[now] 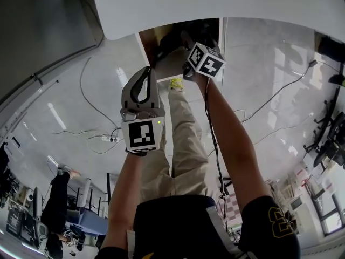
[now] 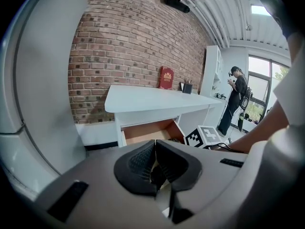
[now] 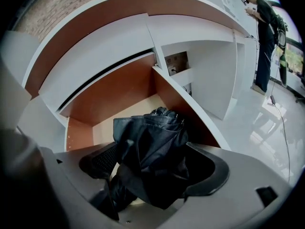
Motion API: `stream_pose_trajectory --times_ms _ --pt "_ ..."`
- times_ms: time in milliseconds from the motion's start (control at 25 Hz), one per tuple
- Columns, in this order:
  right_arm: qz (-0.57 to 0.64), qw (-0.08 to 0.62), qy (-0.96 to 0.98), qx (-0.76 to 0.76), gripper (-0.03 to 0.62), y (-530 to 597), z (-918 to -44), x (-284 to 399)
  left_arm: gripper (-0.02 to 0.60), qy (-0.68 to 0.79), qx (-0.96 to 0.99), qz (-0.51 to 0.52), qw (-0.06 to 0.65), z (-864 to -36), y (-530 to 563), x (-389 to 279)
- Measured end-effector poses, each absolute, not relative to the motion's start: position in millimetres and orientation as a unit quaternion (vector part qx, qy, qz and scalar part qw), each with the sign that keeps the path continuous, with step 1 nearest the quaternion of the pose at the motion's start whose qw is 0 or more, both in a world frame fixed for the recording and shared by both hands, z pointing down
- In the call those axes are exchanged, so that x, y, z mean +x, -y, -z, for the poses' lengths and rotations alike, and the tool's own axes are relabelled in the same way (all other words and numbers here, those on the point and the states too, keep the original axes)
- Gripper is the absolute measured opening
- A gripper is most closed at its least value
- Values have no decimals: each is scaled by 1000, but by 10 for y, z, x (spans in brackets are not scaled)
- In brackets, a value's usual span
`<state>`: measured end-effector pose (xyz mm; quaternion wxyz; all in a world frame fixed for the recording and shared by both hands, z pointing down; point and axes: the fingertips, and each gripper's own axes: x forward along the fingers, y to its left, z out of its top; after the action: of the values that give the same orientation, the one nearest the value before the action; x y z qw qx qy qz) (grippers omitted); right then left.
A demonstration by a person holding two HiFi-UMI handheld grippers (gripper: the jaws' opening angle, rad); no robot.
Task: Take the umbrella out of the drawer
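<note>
1. Right tongs (image 3: 152, 168) are clamped on the folded black umbrella (image 3: 153, 137), which sits inside the open drawer (image 3: 112, 97) under the white counter (image 2: 152, 99).
2. Left tongs (image 2: 155, 168) are pressed together and empty, well back from the drawer, which lies at 12 o'clock from them.
3. Risk: the grip looks to be on loose fabric, so the bundle could slip or unfurl when lifted.
4. Risk: the drawer's side wall stands at 2 o'clock of the umbrella, with the counter edge above; the canopy may snag.
5. Writing: a red book (image 2: 166, 78) stands on the counter; its gold print is unreadable.
</note>
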<state>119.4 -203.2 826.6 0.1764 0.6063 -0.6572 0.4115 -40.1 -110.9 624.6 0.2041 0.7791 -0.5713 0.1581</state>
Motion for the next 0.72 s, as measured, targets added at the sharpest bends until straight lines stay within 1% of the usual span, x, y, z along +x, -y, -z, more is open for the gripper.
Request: stream_pose_trajectory --times_ms 120,280,400,520,720 --pt "-410 170 662 604 442 2050 -8376 1213 21 566 779 -160 217 -6346 1092 -324" --pt "-414 162 667 597 442 2110 -8433 1130 20 549 789 -181 209 -6453 1070 -309" --pt "-423 169 663 594 442 2080 -8475 1093 21 556 782 -179 217 -6444 1080 -352" --pt "-429 173 660 592 442 2127 -8582 1120 21 539 794 -197 202 -6533 1093 -307" --pt "-445 190 646 591 442 2191 -8717 1106 21 557 779 -179 226 -6442 1216 -290"
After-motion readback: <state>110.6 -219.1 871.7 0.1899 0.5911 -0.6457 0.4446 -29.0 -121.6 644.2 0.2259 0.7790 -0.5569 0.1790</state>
